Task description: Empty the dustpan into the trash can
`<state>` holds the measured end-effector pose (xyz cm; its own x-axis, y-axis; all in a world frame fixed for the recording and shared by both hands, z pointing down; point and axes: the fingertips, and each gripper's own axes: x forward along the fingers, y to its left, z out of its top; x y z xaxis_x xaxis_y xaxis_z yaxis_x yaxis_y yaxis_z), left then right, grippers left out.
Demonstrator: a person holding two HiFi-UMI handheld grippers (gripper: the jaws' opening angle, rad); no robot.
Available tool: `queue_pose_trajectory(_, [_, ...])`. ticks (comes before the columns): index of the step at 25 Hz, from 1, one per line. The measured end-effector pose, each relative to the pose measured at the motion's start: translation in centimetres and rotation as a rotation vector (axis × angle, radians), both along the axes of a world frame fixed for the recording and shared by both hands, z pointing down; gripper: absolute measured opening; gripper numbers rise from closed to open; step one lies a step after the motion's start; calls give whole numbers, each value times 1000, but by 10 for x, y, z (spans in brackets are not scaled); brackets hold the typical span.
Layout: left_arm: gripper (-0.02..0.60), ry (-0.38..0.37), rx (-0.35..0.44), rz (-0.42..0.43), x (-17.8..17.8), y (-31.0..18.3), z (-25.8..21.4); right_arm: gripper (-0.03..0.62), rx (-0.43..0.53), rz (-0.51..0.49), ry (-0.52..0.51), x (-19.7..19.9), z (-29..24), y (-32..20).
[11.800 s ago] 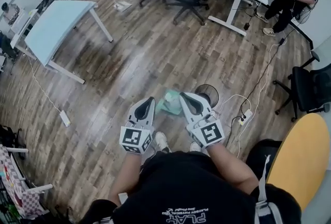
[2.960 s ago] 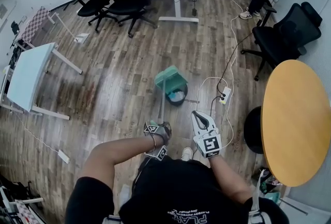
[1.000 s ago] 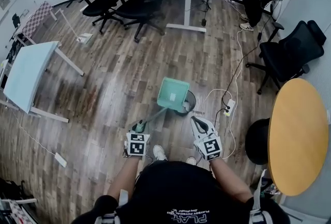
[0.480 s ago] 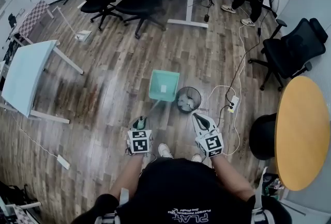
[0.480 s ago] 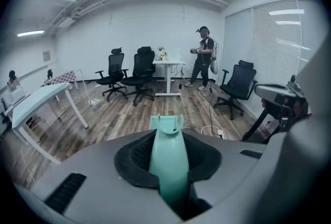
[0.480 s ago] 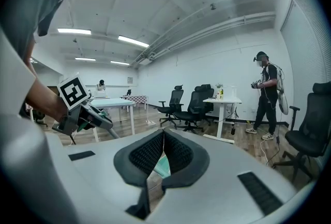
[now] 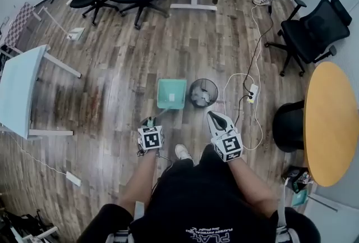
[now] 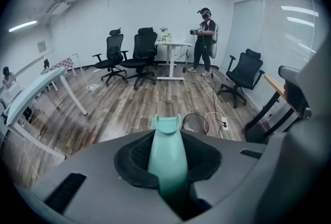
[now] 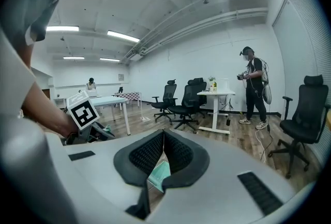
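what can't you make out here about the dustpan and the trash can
- What lies in the trash can: too small in the head view; in the left gripper view the gripper's body cuts it off.
- Any dirt left in the dustpan: too small in the head view; in the left gripper view its handle and the left gripper hide the pan.
- Whether the pan touches the floor: the head view looks down from above.

The dustpan [image 7: 171, 94] is smooth mint-green plastic with a faint sheen. The trash can [image 7: 203, 92] looks like black wire mesh. The floor [image 7: 123, 68] is wood-grain planking, glossy under the lights. The left gripper [image 7: 149, 122] and right gripper [image 7: 212, 115] have matt grey plastic shells, their jaws lined with black ribbed padding.
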<state>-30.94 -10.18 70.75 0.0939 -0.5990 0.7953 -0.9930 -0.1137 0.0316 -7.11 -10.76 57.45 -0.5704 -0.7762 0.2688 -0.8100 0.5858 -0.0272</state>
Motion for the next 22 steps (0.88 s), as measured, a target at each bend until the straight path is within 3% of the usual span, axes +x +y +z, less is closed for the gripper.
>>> queue_pose_trajectory(11, [98, -14, -139, -29, 16, -41, 76, 23, -168, -16, -22, 2, 70, -30])
queue_pose_trajectory(22, [98, -35, -220, -36, 27, -78, 124, 23, -237, -29, -41, 5, 102, -63])
